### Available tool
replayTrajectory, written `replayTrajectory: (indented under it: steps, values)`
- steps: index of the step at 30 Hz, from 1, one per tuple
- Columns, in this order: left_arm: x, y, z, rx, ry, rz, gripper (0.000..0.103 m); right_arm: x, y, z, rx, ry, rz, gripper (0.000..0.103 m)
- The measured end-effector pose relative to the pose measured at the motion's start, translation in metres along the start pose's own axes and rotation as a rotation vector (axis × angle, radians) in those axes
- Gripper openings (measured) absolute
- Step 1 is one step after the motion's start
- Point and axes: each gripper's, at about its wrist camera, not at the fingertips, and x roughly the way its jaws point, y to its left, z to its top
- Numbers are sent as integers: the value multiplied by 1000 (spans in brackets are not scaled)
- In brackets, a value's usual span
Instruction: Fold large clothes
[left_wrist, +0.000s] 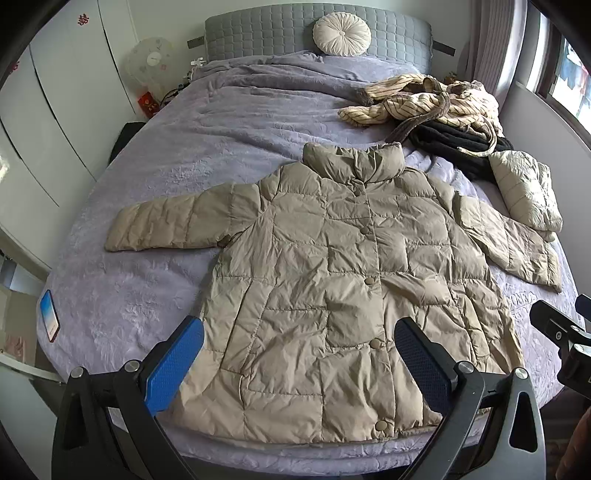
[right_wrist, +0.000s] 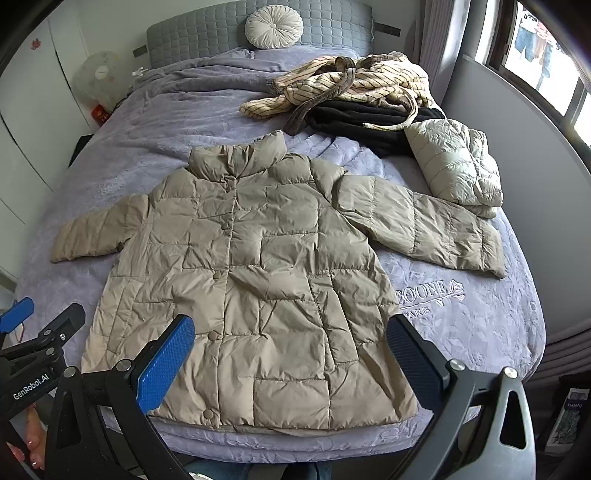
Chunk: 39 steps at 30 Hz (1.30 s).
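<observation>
A tan quilted puffer jacket (left_wrist: 325, 288) is lying face up, snapped shut, sleeves spread, filling the centre of the frame on a lavender plush bed (left_wrist: 155, 177). Both the left gripper (left_wrist: 299, 354) and right gripper (right_wrist: 290, 350) are hovering at the lower edge, jaws wide open, holding nothing. Folding well likely means pinching each sleeve cuff firmly, since the slick, puffy fabric could slip.

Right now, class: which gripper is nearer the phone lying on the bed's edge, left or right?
Left. The left gripper hangs open over the jacket hem, with the phone just off its left side. The right gripper, also open, sits further right.
</observation>
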Motion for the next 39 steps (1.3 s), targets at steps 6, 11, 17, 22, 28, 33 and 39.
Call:
replayTrajectory:
  steps: [6,11,17,22,28,33,39]
  values:
    - [0,0,-1,1,0,-2,103,0,-1,1,1,1,1,103]
    - [0,0,-1,1,1,-2,103,-1,-1,1,1,1,0,103]
    - [1,0,-2,4,4,-1,103,-1,0,1,2,4,-1,103]
    - [2,0,-2,7,4,-2,103,-2,-1,1,-1,2,1,103]
    - [2,1,-2,8,5,-3,103,-2,-1,1,-1,3,1,103]
    - [2,1,-2,6,7,-2,103,-2,-1,1,-1,1,2,103]
    - [2,2,-1,8,7,-2,103,-2,-1,1,1,2,1,103]
